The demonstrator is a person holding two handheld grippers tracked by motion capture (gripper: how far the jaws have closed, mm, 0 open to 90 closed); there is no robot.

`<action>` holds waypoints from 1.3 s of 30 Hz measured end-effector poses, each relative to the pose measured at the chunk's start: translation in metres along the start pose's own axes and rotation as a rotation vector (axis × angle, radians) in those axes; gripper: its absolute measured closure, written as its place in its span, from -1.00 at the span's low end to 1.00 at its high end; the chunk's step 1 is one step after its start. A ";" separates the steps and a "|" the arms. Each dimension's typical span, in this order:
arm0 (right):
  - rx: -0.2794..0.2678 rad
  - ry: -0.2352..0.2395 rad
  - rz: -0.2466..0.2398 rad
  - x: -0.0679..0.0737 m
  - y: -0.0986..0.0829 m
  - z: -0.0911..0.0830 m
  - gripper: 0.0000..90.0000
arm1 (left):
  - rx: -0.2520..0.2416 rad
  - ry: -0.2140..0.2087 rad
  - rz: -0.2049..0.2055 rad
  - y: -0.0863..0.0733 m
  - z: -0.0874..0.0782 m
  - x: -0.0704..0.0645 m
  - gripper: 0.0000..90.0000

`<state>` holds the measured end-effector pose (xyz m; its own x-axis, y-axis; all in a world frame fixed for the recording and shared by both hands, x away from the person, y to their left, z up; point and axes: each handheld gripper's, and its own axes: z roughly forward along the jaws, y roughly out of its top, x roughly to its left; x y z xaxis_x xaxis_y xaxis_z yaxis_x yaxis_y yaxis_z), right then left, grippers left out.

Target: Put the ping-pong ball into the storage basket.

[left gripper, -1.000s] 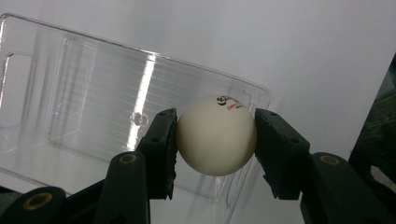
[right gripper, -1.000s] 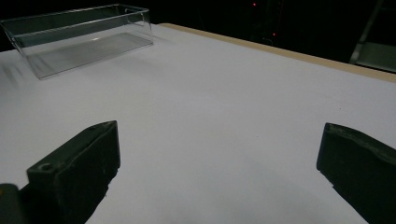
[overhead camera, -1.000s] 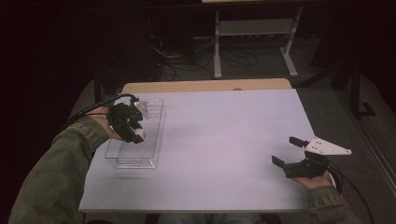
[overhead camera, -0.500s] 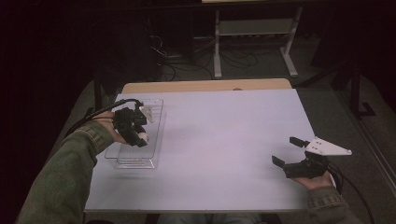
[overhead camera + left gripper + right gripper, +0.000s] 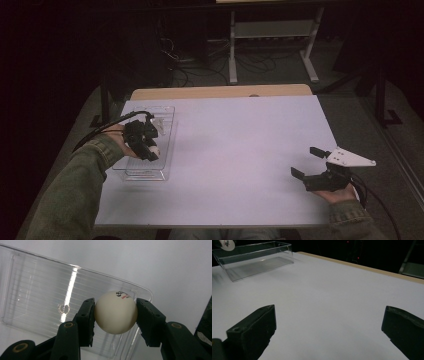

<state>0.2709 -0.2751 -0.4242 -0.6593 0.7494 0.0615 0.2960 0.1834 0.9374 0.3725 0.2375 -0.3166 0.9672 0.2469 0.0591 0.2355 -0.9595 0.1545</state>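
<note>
With the ball [image 5: 115,312] pinched in the left gripper [image 5: 141,141], the tray [image 5: 37,290] sits directly below; right gripper [image 5: 320,175] idles wide open.

A small, round, cream-white ping-pong ball [image 5: 115,312] with a little black and red printed mark near its top sits at the centre of the left gripper view, clamped on both sides between the two black jaws of the left gripper [image 5: 115,315]. It hangs above the clear, ribbed, rectangular plastic tray [image 5: 37,297], which lies flat on the white table [image 5: 240,150] at the left of the high view.
</note>
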 end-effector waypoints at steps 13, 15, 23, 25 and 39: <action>0.013 0.011 -0.002 0.001 -0.001 0.002 -1.00 | 0.004 -0.007 0.005 -0.001 0.017 0.002 0.13; 0.015 0.012 -0.002 0.001 -0.001 0.002 -1.00 | 0.001 -0.009 0.001 -0.002 0.018 0.003 0.13; 0.011 0.005 0.001 0.001 -0.001 0.001 -1.00 | 0.018 -0.021 -0.002 -0.005 0.033 0.005 0.13; 0.011 0.005 0.000 0.001 -0.001 0.001 -1.00 | 0.018 -0.023 -0.004 -0.005 0.035 0.005 0.13; 0.021 0.006 0.000 0.002 -0.001 0.002 -1.00 | 0.030 -0.034 -0.009 -0.001 0.048 0.007 0.13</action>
<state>0.2704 -0.2723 -0.4262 -0.6639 0.7452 0.0634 0.3097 0.1968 0.9302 0.3834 0.2334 -0.3633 0.9675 0.2518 0.0240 0.2469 -0.9609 0.1253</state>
